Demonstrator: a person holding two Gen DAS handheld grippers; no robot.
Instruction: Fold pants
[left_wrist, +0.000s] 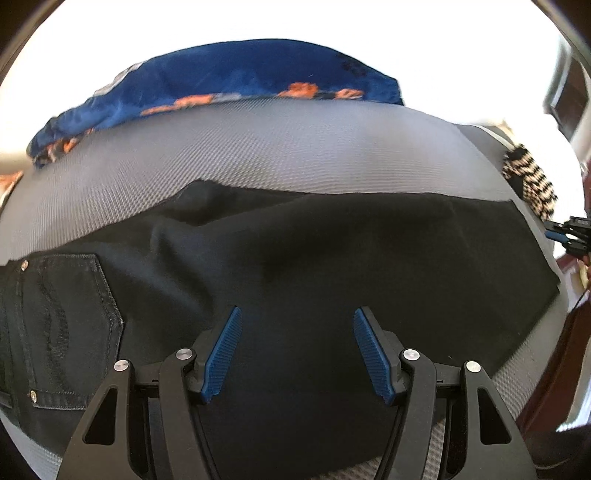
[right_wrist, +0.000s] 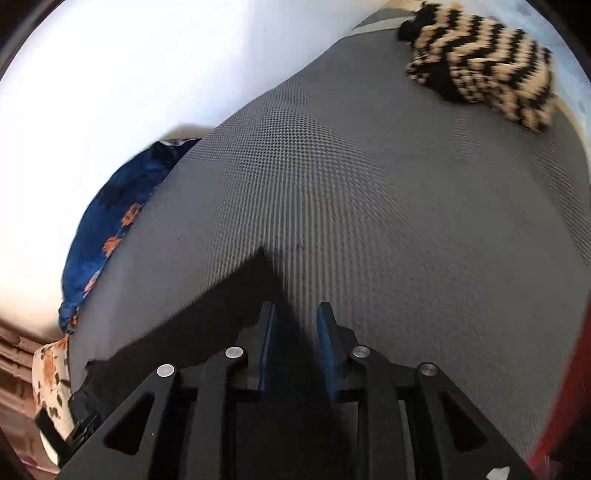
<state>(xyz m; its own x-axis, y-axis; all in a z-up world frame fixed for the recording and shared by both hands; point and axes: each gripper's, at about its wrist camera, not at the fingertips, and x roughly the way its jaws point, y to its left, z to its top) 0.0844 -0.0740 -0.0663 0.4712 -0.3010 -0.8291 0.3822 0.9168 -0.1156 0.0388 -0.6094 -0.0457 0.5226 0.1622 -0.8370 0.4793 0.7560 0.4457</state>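
With my left tongs (left_wrist: 297, 354) spread empty above the black pants (left_wrist: 332, 258) and my right tongs (right_wrist: 295, 347) slightly parted, gripping nothing, the unheld fold could spring loose.

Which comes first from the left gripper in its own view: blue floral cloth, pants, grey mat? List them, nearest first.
From the left gripper:
1. Pants, directly beneath the fingers.
2. Grey mat, beyond the pants.
3. Blue floral cloth, at the mat's far edge.

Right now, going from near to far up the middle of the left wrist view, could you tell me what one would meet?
left gripper, jaws open and empty → black pants → grey textured mat → blue floral garment at the far edge.
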